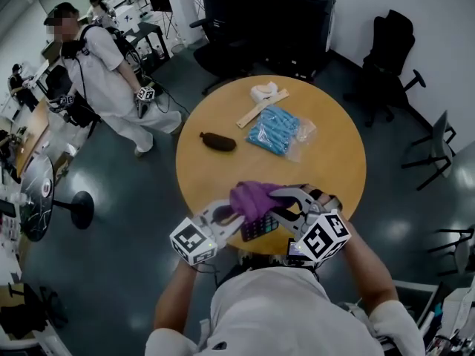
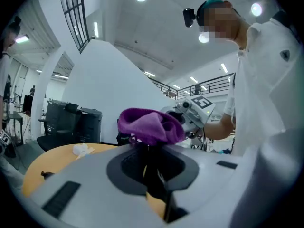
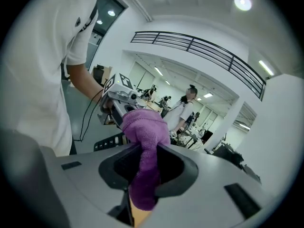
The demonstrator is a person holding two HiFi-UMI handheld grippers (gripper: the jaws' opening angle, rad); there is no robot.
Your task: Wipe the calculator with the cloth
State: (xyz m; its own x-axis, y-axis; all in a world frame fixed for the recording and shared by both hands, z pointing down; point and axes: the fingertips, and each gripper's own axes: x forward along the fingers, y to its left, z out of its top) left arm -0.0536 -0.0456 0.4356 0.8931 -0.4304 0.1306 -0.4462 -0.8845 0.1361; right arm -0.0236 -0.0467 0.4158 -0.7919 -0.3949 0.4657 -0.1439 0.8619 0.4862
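- The left gripper point(image 2: 152, 167) is clamped on the calculator point(image 1: 260, 228), which is held above the bench's point(image 1: 215, 173) near edge.
- The right gripper point(image 3: 142, 171) pinches the purple cloth point(image 1: 251, 197), bunched over the calculator's far end.
- The wiping step seems to be in hand. Next, draw the cloth along the keys while the left gripper holds firm.

The calculator point(image 1: 260, 227) hung over the near edge of the table point(image 1: 334, 162), clamped in the left gripper point(image 1: 237, 219). The cloth point(image 1: 252, 197) lay on top of it, pinched by the right gripper point(image 1: 284, 196). Farther back on the table lay a pouch point(image 1: 218, 142), with a bag point(image 1: 276, 130) to its right. A stick point(image 1: 261, 107) and a wad point(image 1: 265, 91) lay behind them.
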